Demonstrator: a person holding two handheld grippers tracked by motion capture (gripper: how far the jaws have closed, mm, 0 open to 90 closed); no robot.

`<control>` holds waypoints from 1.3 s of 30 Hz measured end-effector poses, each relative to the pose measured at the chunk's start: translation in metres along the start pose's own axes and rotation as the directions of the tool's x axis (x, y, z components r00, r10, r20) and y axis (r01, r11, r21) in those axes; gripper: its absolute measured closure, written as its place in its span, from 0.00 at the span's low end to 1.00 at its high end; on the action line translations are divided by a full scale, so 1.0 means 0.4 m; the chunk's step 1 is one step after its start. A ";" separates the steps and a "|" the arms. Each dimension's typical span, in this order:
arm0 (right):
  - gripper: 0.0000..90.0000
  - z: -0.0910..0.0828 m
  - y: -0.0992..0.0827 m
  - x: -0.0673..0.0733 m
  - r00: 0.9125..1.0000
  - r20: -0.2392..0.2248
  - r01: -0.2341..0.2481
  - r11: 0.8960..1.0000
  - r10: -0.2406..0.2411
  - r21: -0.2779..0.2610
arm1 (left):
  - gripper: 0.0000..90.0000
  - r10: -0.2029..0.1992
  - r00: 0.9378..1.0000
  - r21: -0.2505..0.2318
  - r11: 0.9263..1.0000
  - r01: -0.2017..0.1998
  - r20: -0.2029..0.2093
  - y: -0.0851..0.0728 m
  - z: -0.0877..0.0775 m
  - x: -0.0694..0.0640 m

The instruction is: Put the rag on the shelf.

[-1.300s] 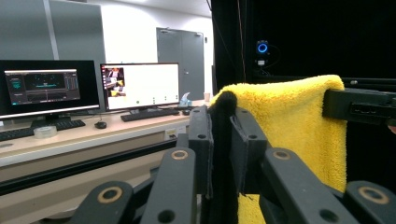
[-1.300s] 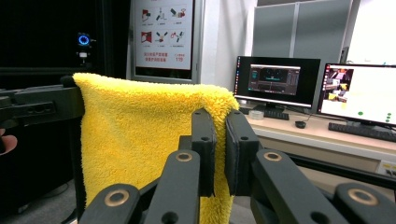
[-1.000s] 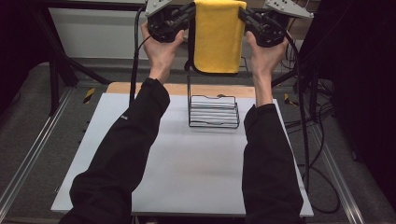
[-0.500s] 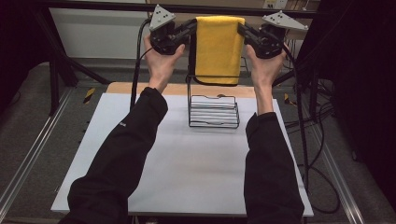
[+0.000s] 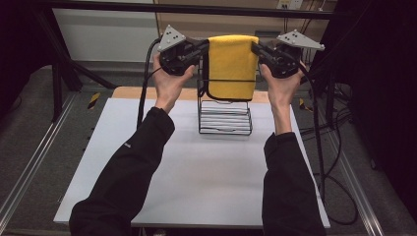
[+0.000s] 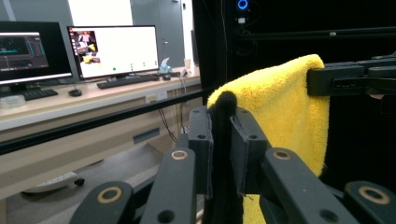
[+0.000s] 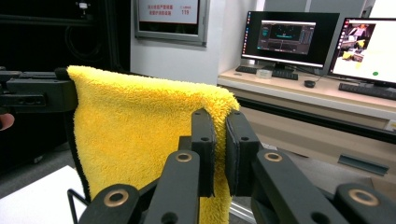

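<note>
High view has it nicely framed: the yellow towel (image 5: 232, 66) hangs folded over its top edge, stretched between the two hands at the far side of the surface (image 5: 187, 182). The left hand-held gripper (image 5: 200, 49) is clenched on the towel's left top corner, and the right hand-held gripper (image 5: 257, 49) is clenched on the right top corner, so the towel's long top edge runs from nine o'clock to three o'clock across the picture.

Left gripper view backs that up: the jaws are pinched tight on the dark-edged fold of the towel (image 6: 275, 107), with the other hand-held gripper (image 6: 345, 80) biting the far corner. Right gripper view mirrors it, jaws closed on the fluffy corner of the towel (image 7: 135, 126), and a bit of black wire (image 7: 72, 200) peeks up below.

Now the relation that matters: the black wire rack (image 5: 224, 113) stands on the surface directly beneath the towel, at six o'clock from its held edge. The towel's lower hem hangs in front of the rack's upper wires; whether it touches them I cannot tell. The rack's top bar looks to run parallel to the held edge, and both hands sit equally near, one either side. The next move, I'd judge, is a straight lowering onto that bar, keeping the edge level.
</note>
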State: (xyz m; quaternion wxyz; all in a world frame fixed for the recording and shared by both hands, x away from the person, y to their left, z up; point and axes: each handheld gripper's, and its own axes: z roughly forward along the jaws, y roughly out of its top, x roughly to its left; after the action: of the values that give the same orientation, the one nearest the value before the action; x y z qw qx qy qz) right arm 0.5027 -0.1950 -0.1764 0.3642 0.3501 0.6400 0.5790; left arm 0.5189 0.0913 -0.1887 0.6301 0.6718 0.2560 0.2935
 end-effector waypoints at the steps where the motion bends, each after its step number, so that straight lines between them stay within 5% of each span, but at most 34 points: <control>1: 0.93 -0.003 -0.004 0.000 1.000 0.001 -0.004 1.000 0.004 0.002 | 0.88 -0.002 1.000 0.004 1.000 0.002 0.000 -0.002 0.001 -0.004; 20: 0.93 -0.054 -0.068 0.007 1.000 -0.024 -0.016 1.000 0.016 0.004 | 0.87 0.019 0.999 0.068 0.997 -0.021 0.037 -0.023 -0.022 -0.042; 39: 0.92 -0.092 -0.114 0.026 0.996 -0.083 -0.013 0.997 0.018 0.070 | 0.87 0.031 0.997 0.150 0.988 -0.041 0.073 -0.064 -0.067 -0.073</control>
State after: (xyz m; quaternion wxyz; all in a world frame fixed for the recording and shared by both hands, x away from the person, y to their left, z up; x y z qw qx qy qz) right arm 0.4645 -0.2075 -0.2199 0.3201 0.3428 0.6717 0.5734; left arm 0.4800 0.0910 -0.2156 0.5805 0.7322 0.2430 0.2606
